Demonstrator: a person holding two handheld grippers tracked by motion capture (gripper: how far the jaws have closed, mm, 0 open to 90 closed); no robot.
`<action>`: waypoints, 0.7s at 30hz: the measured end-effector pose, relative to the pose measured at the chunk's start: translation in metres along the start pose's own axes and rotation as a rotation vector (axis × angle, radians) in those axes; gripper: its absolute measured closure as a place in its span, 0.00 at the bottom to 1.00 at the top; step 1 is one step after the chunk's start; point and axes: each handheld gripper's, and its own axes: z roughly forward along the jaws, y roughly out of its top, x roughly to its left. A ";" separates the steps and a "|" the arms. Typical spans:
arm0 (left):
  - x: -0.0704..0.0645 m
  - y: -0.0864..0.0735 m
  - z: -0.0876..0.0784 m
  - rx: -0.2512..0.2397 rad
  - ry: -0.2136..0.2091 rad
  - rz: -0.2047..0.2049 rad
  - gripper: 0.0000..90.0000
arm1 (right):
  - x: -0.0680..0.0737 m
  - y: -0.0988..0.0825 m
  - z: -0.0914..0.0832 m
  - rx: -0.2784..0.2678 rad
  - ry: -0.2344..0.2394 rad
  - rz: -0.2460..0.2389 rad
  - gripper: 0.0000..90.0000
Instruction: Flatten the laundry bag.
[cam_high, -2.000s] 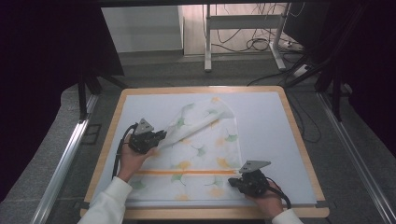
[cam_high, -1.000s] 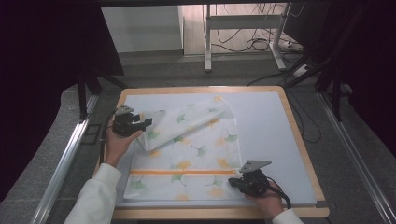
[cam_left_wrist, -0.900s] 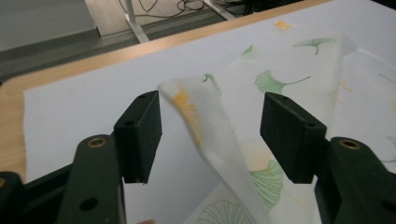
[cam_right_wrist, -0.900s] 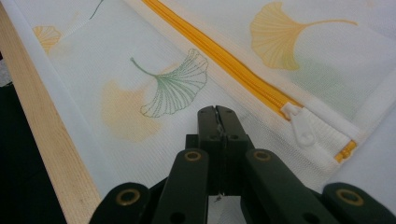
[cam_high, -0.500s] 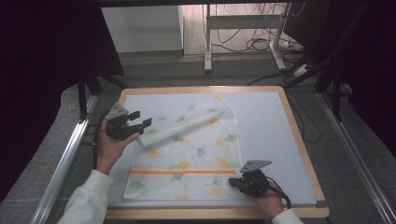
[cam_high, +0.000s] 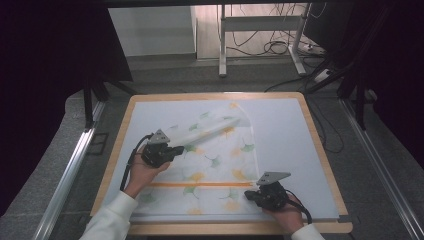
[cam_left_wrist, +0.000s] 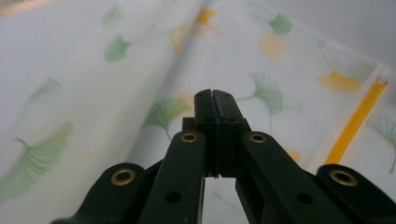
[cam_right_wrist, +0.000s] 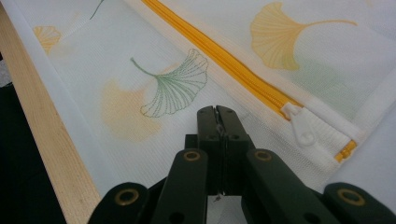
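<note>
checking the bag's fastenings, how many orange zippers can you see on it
1: the orange zipper runs across the near part of the mesh bag, ending by the right gripper. Folded fabric may hide others.

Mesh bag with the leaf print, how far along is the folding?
Done: the far left part of the mesh bag already lies turned over as a diagonal flap. In hand: the left tongs sit at the flap's near end, jaws just closed with nothing seen between them; the right tongs rest shut by the zipper end. Left: the near part still lies flat.
</note>
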 end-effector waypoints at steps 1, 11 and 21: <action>-0.002 -0.003 0.002 0.005 -0.007 -0.007 1.00 | 0.000 0.000 0.000 0.000 -0.001 0.000 0.98; -0.015 -0.008 0.018 0.061 -0.033 0.014 1.00 | 0.001 0.000 0.000 -0.001 -0.005 -0.003 0.98; 0.006 -0.011 0.023 0.081 0.054 -0.005 1.00 | 0.000 0.000 0.000 -0.002 -0.001 0.002 0.99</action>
